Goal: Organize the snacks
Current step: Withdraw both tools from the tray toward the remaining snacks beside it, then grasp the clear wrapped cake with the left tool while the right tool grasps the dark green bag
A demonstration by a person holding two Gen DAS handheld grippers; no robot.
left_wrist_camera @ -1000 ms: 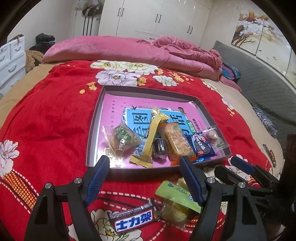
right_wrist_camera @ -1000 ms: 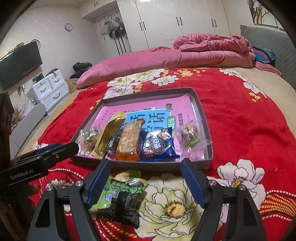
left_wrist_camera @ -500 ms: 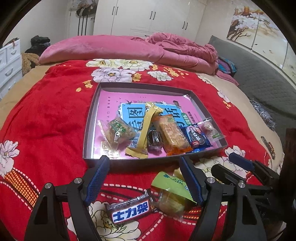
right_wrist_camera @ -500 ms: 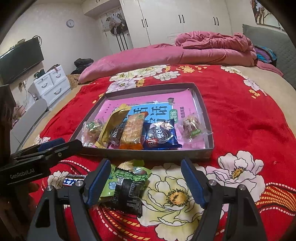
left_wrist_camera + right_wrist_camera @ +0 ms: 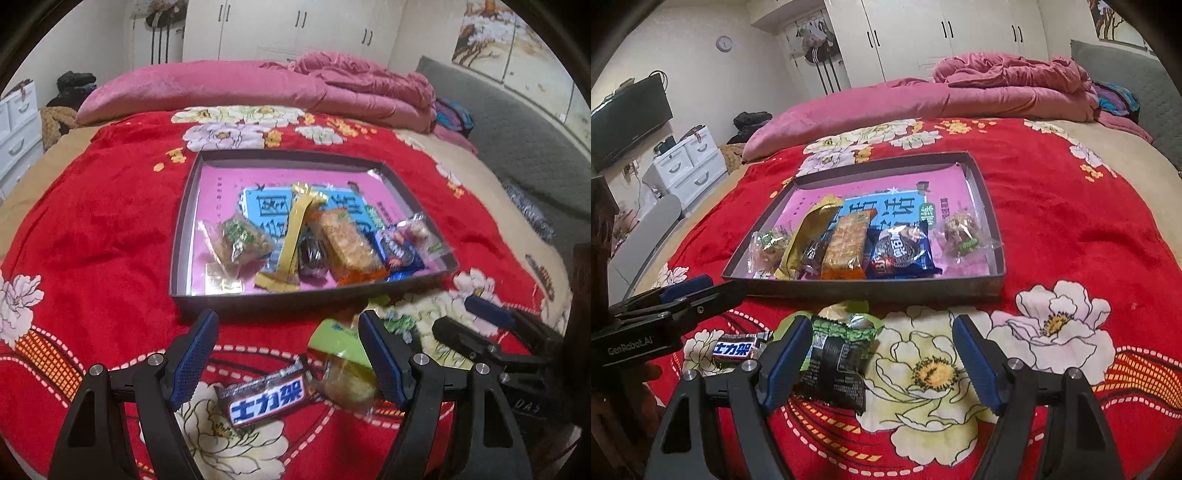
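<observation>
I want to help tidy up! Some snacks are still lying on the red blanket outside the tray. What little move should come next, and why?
Probably lower the left gripper onto the chocolate bar and close on it. Both grippers are open and hold nothing, and that bar lies on the blanket just under the left one, near the tray, where six snacks already sit.

Red floral blanket [image 5: 110, 229] carries snack tray [image 5: 181, 258], chocolate bar [image 5: 267, 400], green packets [image 5: 838, 354].

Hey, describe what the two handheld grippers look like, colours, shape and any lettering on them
Both are alike: the left gripper and right gripper have matte black angular frames with triangular cut-outs, silver pivot screws, and two fingers faced with textured blue pads. The left one's side, seen from the right wrist view, reads "GenRobot.AI" in pale lettering. No cables show.
</observation>
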